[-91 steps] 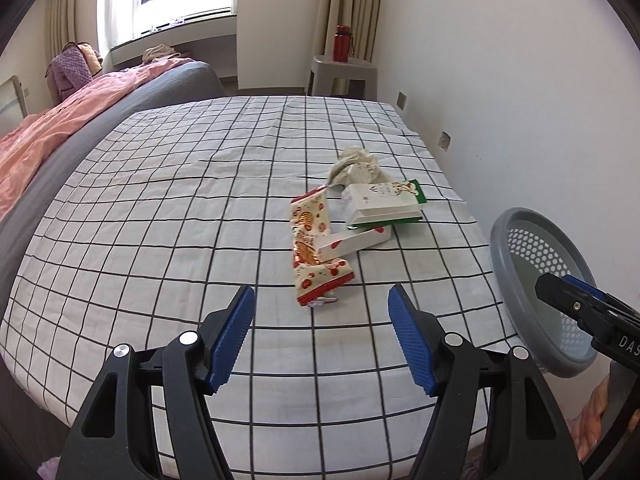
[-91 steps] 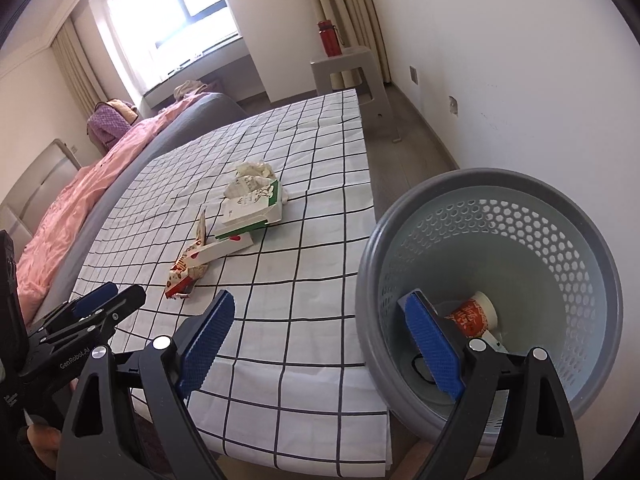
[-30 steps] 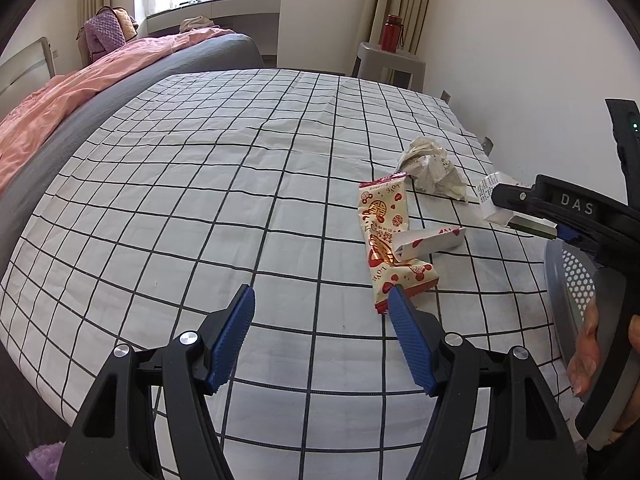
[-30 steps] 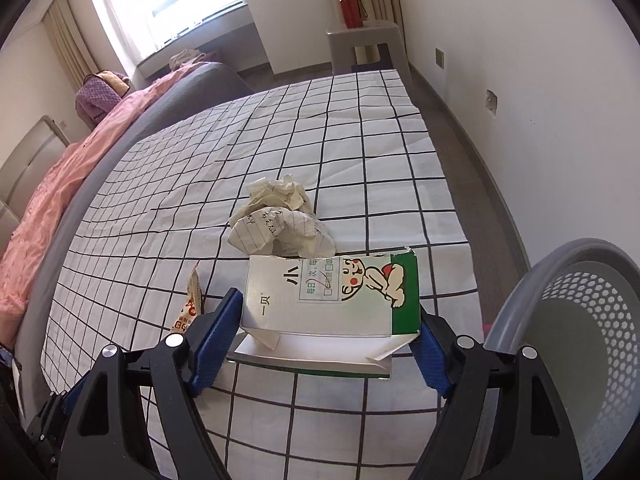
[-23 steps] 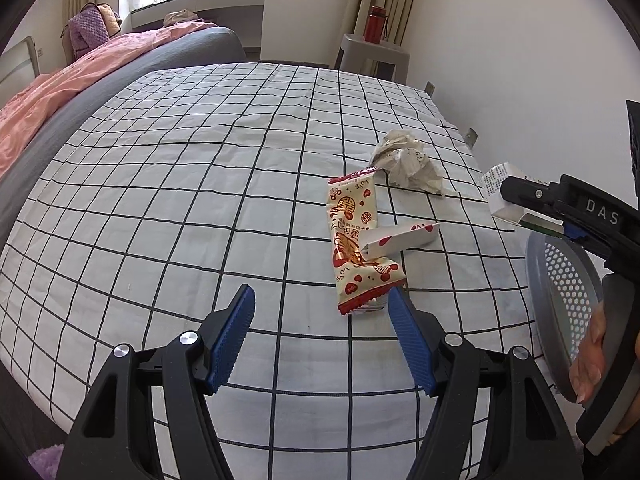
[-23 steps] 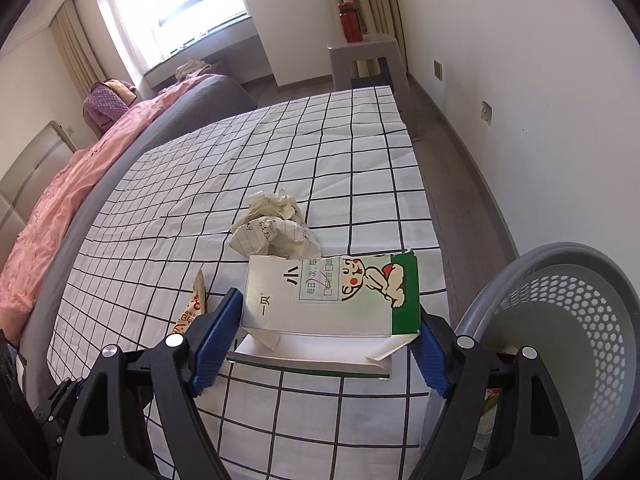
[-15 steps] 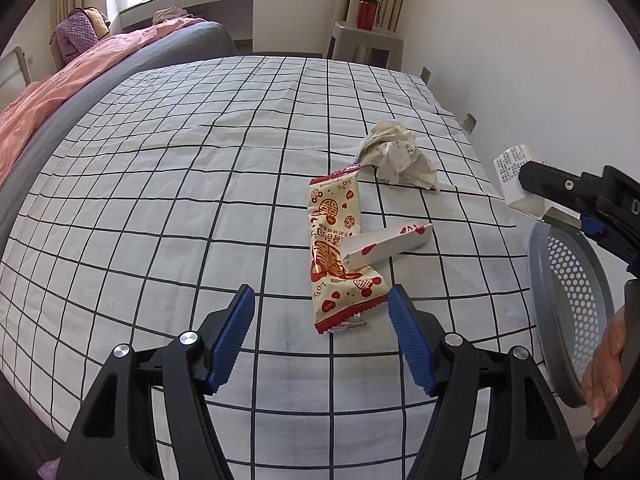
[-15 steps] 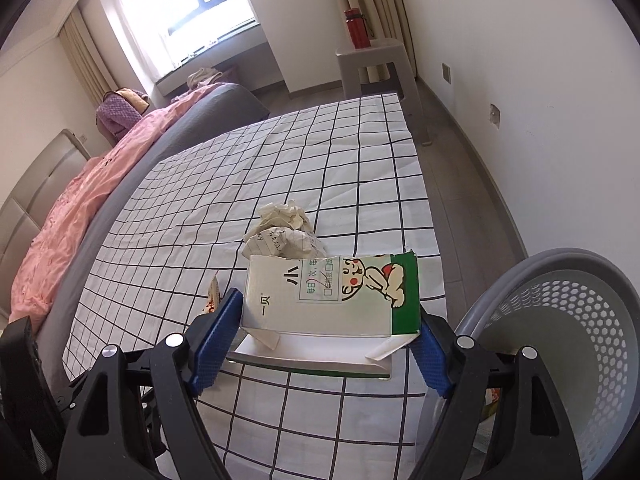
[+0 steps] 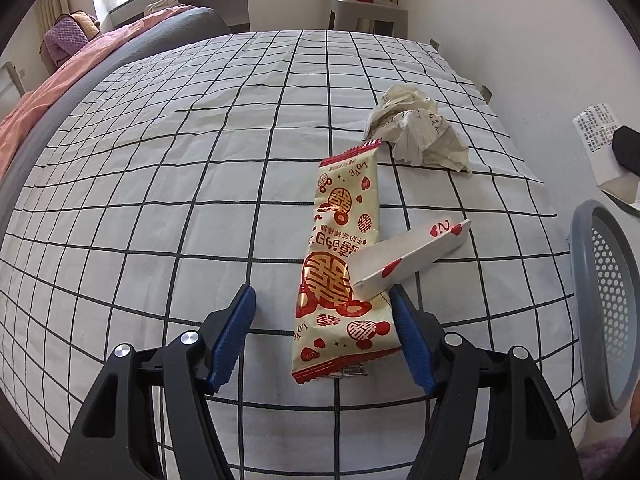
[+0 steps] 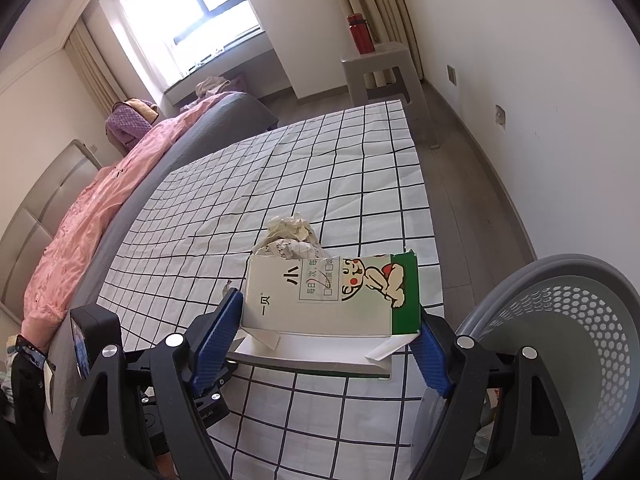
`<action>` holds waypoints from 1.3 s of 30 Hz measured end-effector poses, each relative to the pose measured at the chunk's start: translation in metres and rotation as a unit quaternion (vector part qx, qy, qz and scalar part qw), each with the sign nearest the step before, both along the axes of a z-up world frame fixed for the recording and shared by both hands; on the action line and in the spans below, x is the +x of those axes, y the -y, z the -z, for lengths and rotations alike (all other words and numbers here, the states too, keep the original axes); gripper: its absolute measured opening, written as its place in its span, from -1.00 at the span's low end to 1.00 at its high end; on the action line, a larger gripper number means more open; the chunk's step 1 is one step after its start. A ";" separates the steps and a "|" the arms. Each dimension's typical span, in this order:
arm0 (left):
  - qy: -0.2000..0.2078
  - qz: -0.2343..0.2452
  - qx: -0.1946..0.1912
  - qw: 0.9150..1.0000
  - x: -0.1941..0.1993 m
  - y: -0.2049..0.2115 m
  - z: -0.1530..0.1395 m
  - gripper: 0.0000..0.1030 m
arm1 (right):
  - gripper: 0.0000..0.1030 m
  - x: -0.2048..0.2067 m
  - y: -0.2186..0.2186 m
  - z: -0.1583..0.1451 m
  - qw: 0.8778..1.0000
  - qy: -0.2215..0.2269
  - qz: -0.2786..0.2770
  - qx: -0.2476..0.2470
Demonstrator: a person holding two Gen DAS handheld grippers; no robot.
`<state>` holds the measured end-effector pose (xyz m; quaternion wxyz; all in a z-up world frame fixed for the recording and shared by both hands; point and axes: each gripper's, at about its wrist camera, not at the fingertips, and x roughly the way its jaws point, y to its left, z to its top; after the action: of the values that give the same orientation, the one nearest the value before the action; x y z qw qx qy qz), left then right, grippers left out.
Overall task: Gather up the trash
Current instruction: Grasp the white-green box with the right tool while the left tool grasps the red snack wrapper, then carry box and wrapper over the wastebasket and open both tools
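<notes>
My right gripper (image 10: pixel 328 340) is shut on a white and green carton (image 10: pixel 332 296) with a cartoon print, held above the bed near the grey perforated bin (image 10: pixel 568 320). In the left wrist view that carton (image 9: pixel 604 148) shows at the right edge, above the bin (image 9: pixel 600 300). My left gripper (image 9: pixel 320 340) is open, its blue pads straddling the near end of a red and cream snack wrapper (image 9: pixel 344 268). A small white box with red hearts (image 9: pixel 412 256) lies across the wrapper. Crumpled paper (image 9: pixel 416 132) sits further back on the sheet, and crumpled paper (image 10: pixel 292 236) shows behind the carton.
The bed has a white sheet with a black grid (image 9: pixel 160 160), a grey cover and a pink quilt (image 10: pixel 80 220) on its far side. A grey stool (image 10: pixel 380 64) with a red bottle (image 10: pixel 360 34) stands by the curtains. The wall runs close along the right.
My left gripper has moved toward the snack wrapper and lowered, so the wrapper's end now lies between its pads. The right gripper rose a little with the carton still in it.
</notes>
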<state>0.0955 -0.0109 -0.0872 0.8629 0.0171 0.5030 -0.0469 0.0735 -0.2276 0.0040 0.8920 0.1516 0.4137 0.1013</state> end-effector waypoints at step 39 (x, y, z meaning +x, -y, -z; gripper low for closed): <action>0.102 0.044 -0.036 0.993 -0.047 0.012 -0.061 -0.56 | 0.49 -0.035 0.038 0.003 0.998 0.009 0.047 -0.047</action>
<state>0.0483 -0.0230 -0.0264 0.9067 0.0132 0.4092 -0.1011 0.0380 -0.2659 0.0010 0.9054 0.1274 0.4028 0.0413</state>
